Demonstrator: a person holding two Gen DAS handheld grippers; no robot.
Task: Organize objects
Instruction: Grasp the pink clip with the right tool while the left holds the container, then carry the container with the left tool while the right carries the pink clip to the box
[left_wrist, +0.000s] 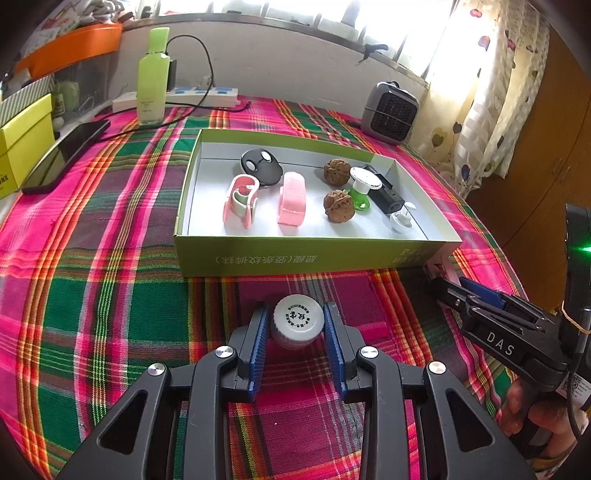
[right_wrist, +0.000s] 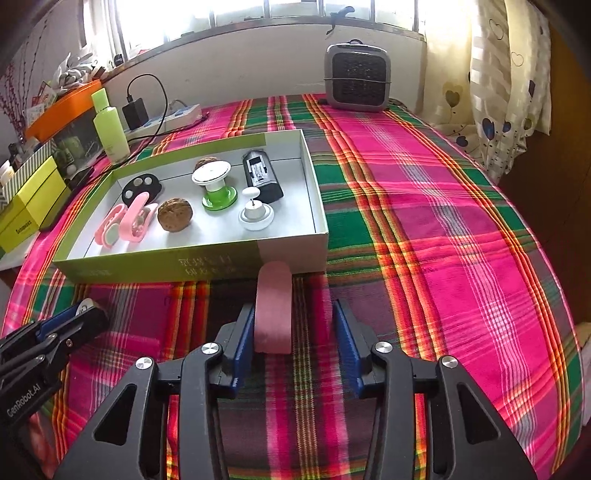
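A plaid tablecloth (right_wrist: 424, 206) covers the table below a bright window (left_wrist: 258, 7); a heater (right_wrist: 357, 82) stands at the back. The left gripper (left_wrist: 298, 325) clamps a white bottle cap (left_wrist: 298, 320) before the green box (left_wrist: 314, 254). The right gripper (right_wrist: 293, 332) stands unclenched around a pink clip (right_wrist: 273, 310), touching only its left side.

A lived-in room of a home. A bench under a bright plaid cloth (right_wrist: 424, 221) stands against a barred window (right_wrist: 258, 11) hung with flower-printed curtains (right_wrist: 498, 92). A small heater (right_wrist: 357, 76), a power strip (left_wrist: 199, 94) with a charger plugged in, a green bottle (left_wrist: 152, 77) and stacked boxes (right_wrist: 33, 199) crowd its edges.
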